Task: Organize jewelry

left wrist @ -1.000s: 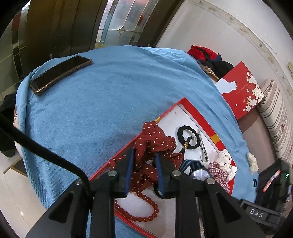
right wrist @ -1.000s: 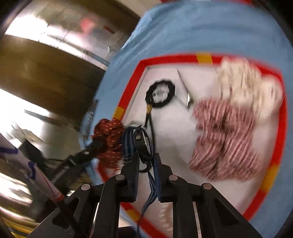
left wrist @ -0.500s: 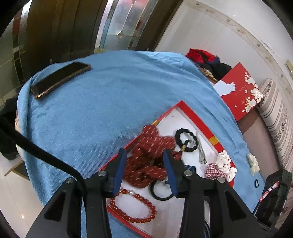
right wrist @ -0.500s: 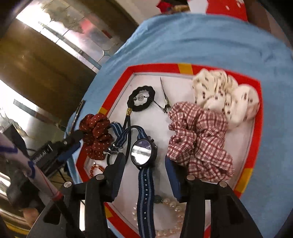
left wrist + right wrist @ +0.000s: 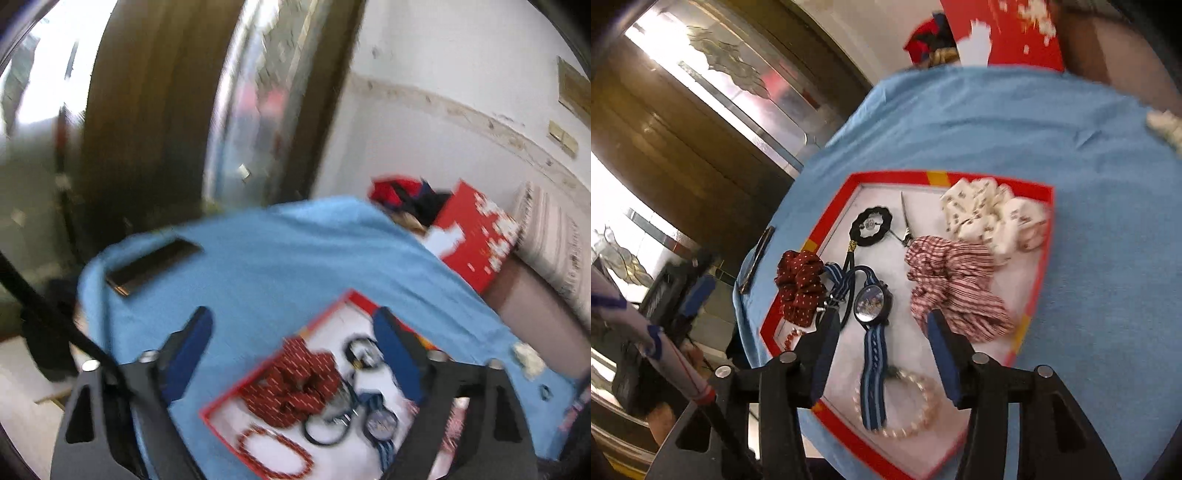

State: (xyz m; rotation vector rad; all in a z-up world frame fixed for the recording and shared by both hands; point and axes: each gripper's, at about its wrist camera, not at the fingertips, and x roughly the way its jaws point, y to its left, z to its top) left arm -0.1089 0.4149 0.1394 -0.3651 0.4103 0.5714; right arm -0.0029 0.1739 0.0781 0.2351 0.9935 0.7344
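Both hand-held grippers spread, empty: left hand-held gripper (image 5: 291, 354), right hand-held gripper (image 5: 881, 339). Watch (image 5: 872, 303) lies mid-tray (image 5: 1036, 291), dark red scrunchie (image 5: 799, 286) at its 9 o'clock, likely parked so pieces stay separated.

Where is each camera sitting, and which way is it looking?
Left wrist: sits on the left gripper, looking forward across the blue cloth at a wall; its open blue-padded fingers show.
Right wrist: sits on the right gripper, looking down on the red-rimmed white tray; its open fingers show.
Both share: the tray, the dark red dotted scrunchie, the blue-strapped round watch and the flat black phone.
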